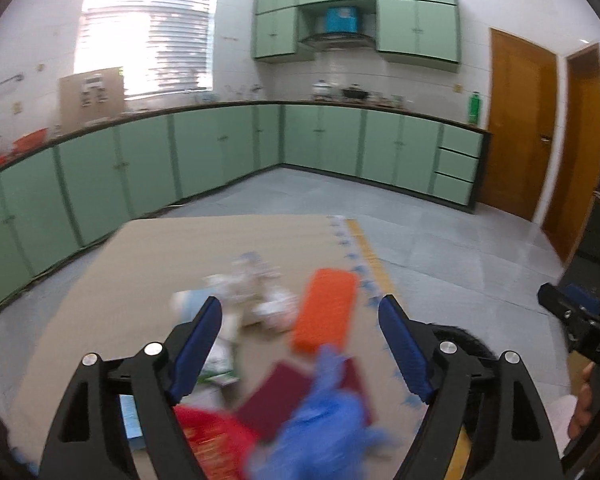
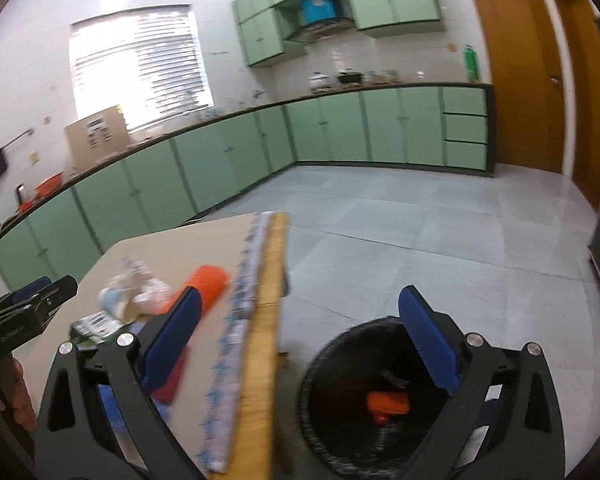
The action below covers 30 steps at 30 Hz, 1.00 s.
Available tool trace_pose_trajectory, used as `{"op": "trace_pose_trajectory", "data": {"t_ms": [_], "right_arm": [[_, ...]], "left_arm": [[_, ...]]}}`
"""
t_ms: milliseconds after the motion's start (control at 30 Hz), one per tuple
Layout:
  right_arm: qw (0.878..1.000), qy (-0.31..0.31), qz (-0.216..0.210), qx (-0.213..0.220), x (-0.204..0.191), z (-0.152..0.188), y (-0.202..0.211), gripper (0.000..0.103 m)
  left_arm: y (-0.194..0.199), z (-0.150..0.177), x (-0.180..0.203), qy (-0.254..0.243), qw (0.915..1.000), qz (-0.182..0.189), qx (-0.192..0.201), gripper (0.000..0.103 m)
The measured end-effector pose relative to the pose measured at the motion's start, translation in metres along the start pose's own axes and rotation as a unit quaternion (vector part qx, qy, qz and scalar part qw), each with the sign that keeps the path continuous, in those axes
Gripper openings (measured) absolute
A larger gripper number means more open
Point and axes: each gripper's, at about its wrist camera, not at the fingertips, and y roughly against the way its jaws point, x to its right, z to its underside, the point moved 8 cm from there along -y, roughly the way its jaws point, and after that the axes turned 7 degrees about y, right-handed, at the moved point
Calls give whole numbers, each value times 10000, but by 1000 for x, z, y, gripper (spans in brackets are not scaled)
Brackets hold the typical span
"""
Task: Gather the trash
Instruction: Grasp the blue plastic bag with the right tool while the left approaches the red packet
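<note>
The left gripper [image 1: 300, 322] was held spread wide above the flat brown tabletop [image 1: 148, 264], gripping nothing. Soft crumpled white paper [image 1: 256, 292], a bumpy orange block [image 1: 326, 310] and a wrinkled blue glove [image 1: 320, 428] were seen lying there, blurred. The right gripper [image 2: 302, 312] was also spread, empty, over the round black bin [image 2: 340, 412] on the floor, where an orange scrap [image 2: 388, 402] was seen inside.

only the blurred letters "das" on the right gripper [image 1: 556, 304], nothing else legible
</note>
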Motion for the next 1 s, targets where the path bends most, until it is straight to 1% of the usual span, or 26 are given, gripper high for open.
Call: {"op": "trace_pose_trajectory", "data": {"t_ms": [67,133,200,267,467,567,700,833,1000], "right_arm": [[9998,29,-199,30,-21,0,1,96],[9991,61,-410,46,-42,1,0,96],[9986,158,-513,32,-61,5,-1,96],[9976,288,-637,4,-81,11,-3,96],[9947,594,-838,-44,-132,32,-10,96],[9936,670,-900,-96,-147,40,-13,96],[9930,677,-958,-116,-162,45,-17,96],[9916,842,-965,-170,-177,53,-20,96],[9902,942,-979,-337,-187,65,-29,96]], "left_arm": [[10,5,-24,87,9997,-243,30,79],[18,11,-42,153,9991,-398,55,79],[23,17,-58,177,9981,-583,89,79],[25,24,-71,229,9973,-691,116,79],[28,43,-102,418,9956,-836,93,79],[29,49,-112,452,9950,-885,69,79],[30,56,-122,473,9943,-957,23,79],[29,62,-131,584,9935,-978,-54,79],[28,69,-139,636,9932,-966,-118,79]]}}
